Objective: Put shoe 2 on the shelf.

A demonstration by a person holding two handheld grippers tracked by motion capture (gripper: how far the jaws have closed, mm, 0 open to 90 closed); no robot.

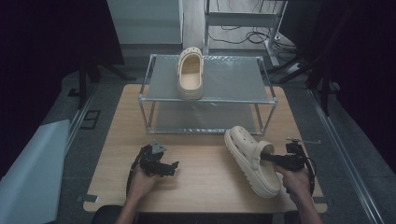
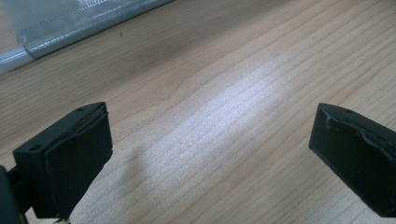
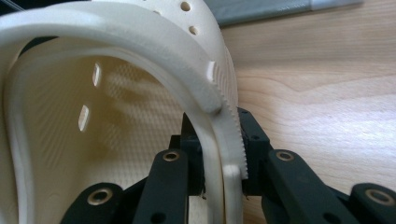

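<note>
At the table's (image 1: 201,186) near edge, the left gripper (image 1: 169,167) rests at seven o'clock, jaws spread wide with nothing between them. At five o'clock the right gripper (image 1: 271,158) is clenched on the side wall of a cream clog (image 1: 250,158) lying on the wood. Farther off, at twelve o'clock, a second clog (image 1: 190,74) sits on the metal rack's (image 1: 261,79) upper shelf.

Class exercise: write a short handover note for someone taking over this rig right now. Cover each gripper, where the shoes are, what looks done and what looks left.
Left gripper: open, empty, low over the wooden table.
Right gripper: shut on the side wall of the cream foam clog lying at the table's right front.
Second matching clog: on the top shelf of the metal two-tier rack, toe away.
Done, apparently: one shoe racked.
Left, probably: rack the held one.
</note>
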